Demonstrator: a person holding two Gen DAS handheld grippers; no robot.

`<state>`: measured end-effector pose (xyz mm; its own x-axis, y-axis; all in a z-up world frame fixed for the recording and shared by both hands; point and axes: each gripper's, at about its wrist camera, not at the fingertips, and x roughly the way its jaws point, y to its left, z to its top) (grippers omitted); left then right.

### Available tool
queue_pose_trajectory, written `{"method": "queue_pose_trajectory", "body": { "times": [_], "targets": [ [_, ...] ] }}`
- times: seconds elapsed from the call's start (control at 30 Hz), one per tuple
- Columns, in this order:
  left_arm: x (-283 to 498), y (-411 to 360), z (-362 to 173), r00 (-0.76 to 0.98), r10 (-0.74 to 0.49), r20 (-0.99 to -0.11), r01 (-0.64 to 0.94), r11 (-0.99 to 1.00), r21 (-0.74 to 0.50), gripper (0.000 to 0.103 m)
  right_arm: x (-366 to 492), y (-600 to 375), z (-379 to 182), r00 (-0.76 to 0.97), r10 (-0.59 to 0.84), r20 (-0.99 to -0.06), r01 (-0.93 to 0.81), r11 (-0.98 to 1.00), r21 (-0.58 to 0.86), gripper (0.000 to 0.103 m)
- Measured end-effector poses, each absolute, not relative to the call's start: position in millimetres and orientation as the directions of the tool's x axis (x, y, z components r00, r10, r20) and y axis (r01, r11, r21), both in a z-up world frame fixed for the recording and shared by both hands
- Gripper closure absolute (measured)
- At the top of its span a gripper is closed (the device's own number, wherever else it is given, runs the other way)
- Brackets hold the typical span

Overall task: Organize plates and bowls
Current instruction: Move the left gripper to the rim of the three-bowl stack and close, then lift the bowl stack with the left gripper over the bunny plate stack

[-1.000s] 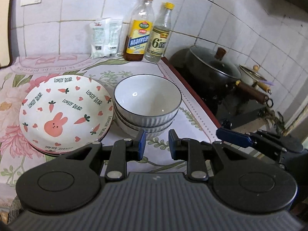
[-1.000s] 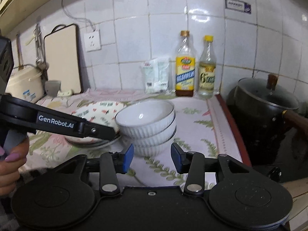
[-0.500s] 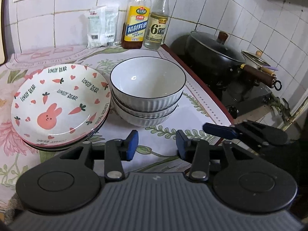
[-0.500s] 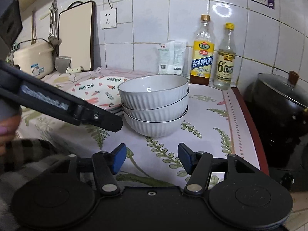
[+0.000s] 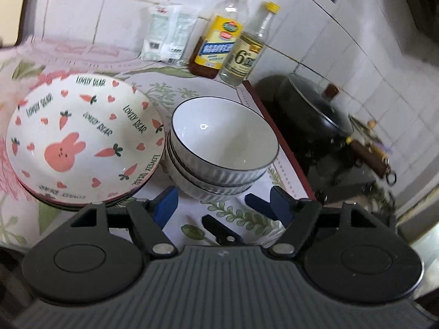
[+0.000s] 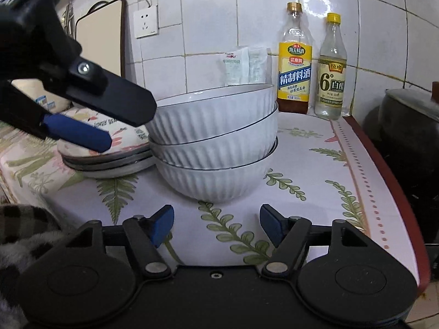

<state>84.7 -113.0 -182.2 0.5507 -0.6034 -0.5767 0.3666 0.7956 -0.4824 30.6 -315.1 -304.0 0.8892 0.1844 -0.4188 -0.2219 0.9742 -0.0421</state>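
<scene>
1. White ribbed bowls (image 6: 216,148), three nested in one stack, stand on the flowered cloth (image 6: 315,170) straight ahead of my right gripper (image 6: 216,226); its blue pads have just been spreading and now stand apart with only cloth between them.
2. My left gripper (image 5: 222,205) is likewise released, its jaws having just been widening, with nothing in them; the same bowl stack sits just beyond its tips.
3. Ahead and left of my left gripper lies the stack of rabbit-and-carrot plates (image 5: 82,139), its rim just beside the bowls.
4. From my right gripper, my left one reaches in from the upper left, over the plates' near edge.
5. Beyond the bowls, by the tiled wall, stand two bottles (image 6: 295,57), and right of them a dark lidded pot (image 5: 315,109).
</scene>
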Motion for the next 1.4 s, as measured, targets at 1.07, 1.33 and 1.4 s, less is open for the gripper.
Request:
{"method": "queue_pose_trajectory", "body": {
  "times": [1.07,1.33,1.4],
  "targets": [
    [157,-130,-234,0.46,-0.518,-0.721,-0.139,0.76,-0.634,0.053,85,-317,-317,0.889,0.298,-0.348,-0.352,0.931,-0.101,0.009],
    [151,-129,-233,0.486,-0.511,-0.709,-0.104,0.772,-0.628,0.054,81,-315,-319,0.899,0.286,-0.33,-0.336,0.936,-0.105,0.01],
    [152,-129,-233,0.481,-0.516,-0.709,-0.094,0.774,-0.627,0.055,79,-314,-319,0.904,0.274,-0.327,-0.323,0.941,-0.106,0.01]
  ]
}}
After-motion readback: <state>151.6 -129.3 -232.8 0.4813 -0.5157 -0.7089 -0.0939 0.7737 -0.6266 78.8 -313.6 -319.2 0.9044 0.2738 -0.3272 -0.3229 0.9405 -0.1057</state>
